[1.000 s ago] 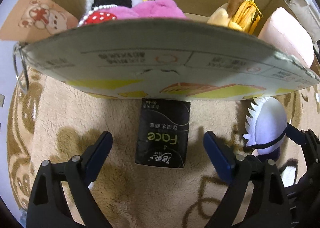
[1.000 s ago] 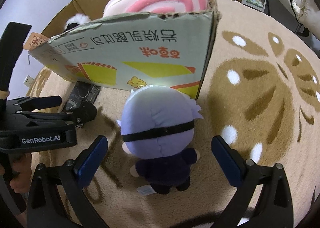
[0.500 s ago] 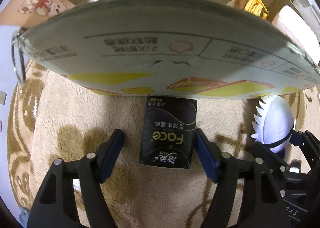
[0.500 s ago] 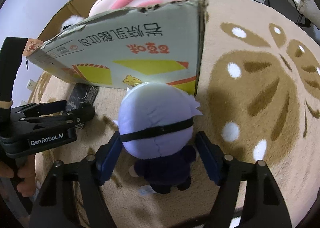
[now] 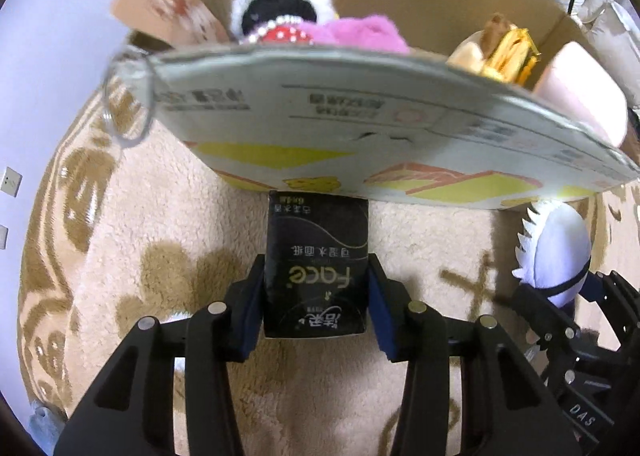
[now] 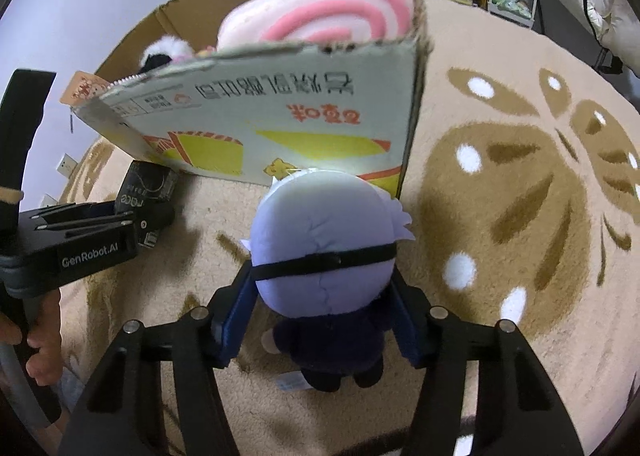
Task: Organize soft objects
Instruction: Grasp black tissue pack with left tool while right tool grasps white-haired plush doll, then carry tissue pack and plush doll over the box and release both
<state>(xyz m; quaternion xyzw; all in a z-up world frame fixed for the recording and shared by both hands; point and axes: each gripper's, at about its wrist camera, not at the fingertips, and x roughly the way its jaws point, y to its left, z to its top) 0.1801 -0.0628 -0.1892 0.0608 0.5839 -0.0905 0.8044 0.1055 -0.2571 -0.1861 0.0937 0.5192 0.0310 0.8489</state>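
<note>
the left gripper (image 5: 316, 298) has just been closing and now pinches the black tissue pack (image 5: 317, 264) across its short sides; the pack's long axis runs straight away from the gripper, its far end tucked against the foot of the cardboard box (image 5: 360, 128) on the rug (image 5: 160, 224). the right gripper (image 6: 322, 310) has likewise been closing, its pads pressed against the lower head of the pale-haired plush doll (image 6: 324, 244), which lies head-first toward the box corner. the box opening, already holding plush toys, sits beyond and above both, so each load probably needs lifting over the near wall.
</note>
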